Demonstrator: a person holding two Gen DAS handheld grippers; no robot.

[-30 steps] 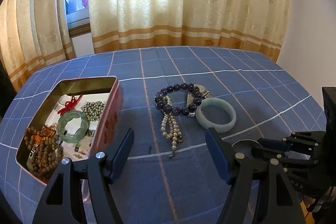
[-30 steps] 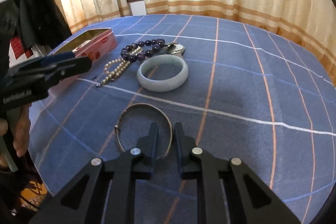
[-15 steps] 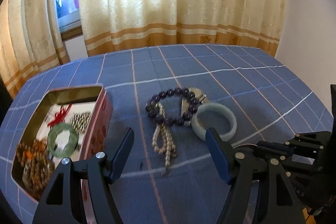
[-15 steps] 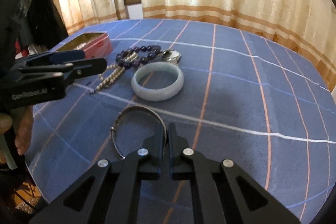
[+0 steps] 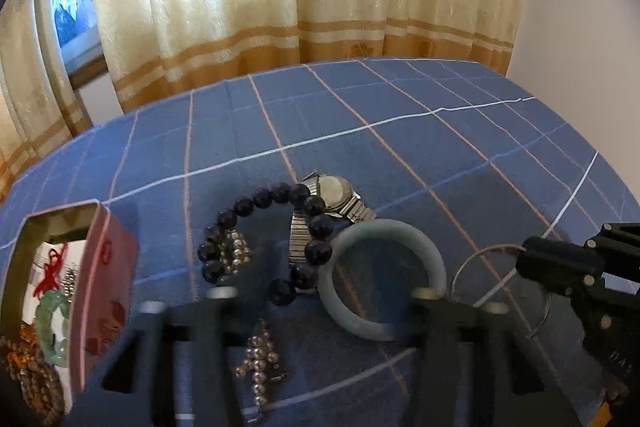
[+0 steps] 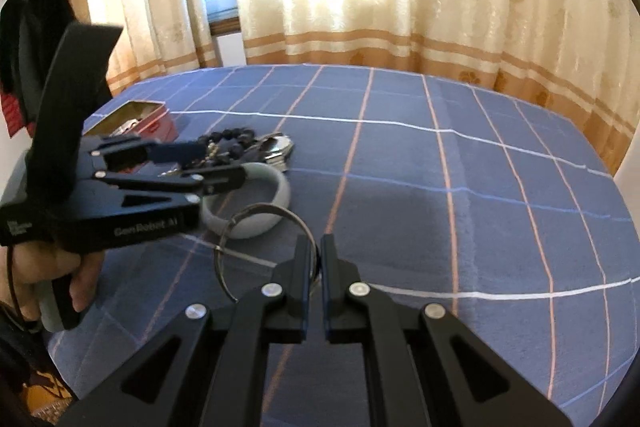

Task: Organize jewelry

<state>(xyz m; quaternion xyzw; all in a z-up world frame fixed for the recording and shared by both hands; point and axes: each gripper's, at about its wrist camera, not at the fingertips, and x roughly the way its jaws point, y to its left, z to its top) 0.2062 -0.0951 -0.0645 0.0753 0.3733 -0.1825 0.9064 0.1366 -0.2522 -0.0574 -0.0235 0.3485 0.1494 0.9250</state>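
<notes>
My right gripper [image 6: 317, 247] is shut on a thin silver bangle [image 6: 256, 213] and holds it lifted off the blue cloth; both show in the left wrist view [image 5: 524, 251], the bangle [image 5: 476, 259] too. My left gripper [image 5: 320, 295] is open and blurred, low over the pale jade bangle [image 5: 424, 251], with the dark bead bracelet [image 5: 316, 223], metal watch [image 5: 340, 193] and pearl strand [image 5: 260, 355] around it. The left gripper [image 6: 224, 167] also shows in the right wrist view, over the jade bangle [image 6: 276, 195].
A red tin [image 5: 106, 259] at the left holds a green bangle [image 5: 48, 323], wooden beads [image 5: 28, 379] and other pieces. The blue checked tablecloth [image 6: 460, 187] covers a round table. Curtains [image 5: 280, 7] hang behind.
My right gripper closed on the silver bangle and raised it. My left gripper moved forward and down toward the jade bangle and bead pile.
</notes>
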